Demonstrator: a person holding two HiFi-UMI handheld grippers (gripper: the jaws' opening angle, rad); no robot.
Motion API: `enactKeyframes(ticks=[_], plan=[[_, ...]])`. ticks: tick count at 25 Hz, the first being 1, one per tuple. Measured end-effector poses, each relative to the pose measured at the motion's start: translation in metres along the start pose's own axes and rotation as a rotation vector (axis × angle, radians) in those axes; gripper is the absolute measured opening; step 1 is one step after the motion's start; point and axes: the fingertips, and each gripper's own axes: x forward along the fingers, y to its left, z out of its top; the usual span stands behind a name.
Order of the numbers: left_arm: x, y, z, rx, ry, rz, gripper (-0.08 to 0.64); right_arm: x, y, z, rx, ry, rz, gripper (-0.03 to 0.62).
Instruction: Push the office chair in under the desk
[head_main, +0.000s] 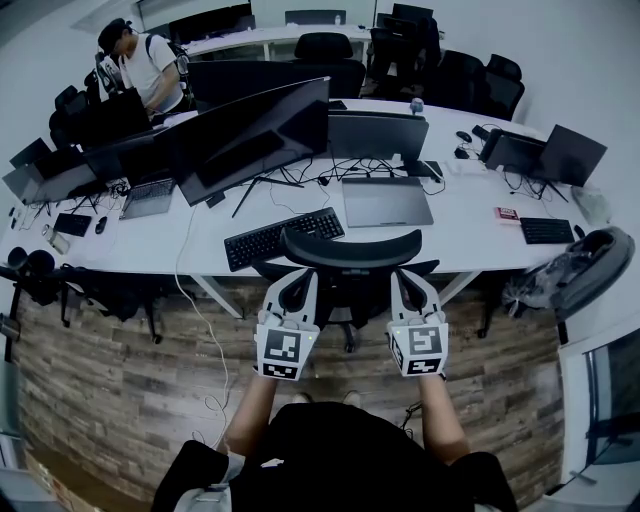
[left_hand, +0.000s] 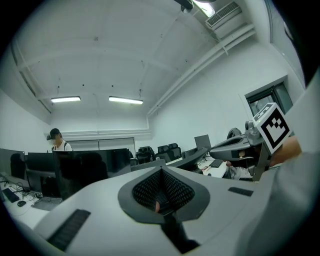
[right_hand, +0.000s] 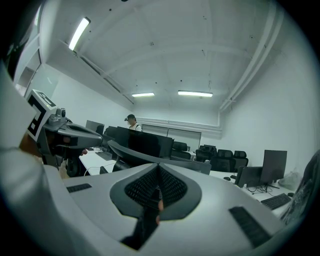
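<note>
Standing behind the chair (head_main: 350, 252), the person holds the left gripper (head_main: 298, 284) and right gripper (head_main: 410, 284) level, each with jaws pressed together on nothing, close behind the backrest's two ends. The backrest runs left to right, straight ahead of both and equally near. The chair stands at the bench (head_main: 470, 225) edge, seemingly not fully tucked in.
</note>
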Motion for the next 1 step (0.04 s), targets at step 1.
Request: enactKeyframes(ticks=[1], plan=[[0.0002, -0.0001, 0.0007, 0.0, 0.001, -0.001, 0.014, 0.0, 0.0001, 0.0, -0.001, 0.001, 0.001, 0.025]])
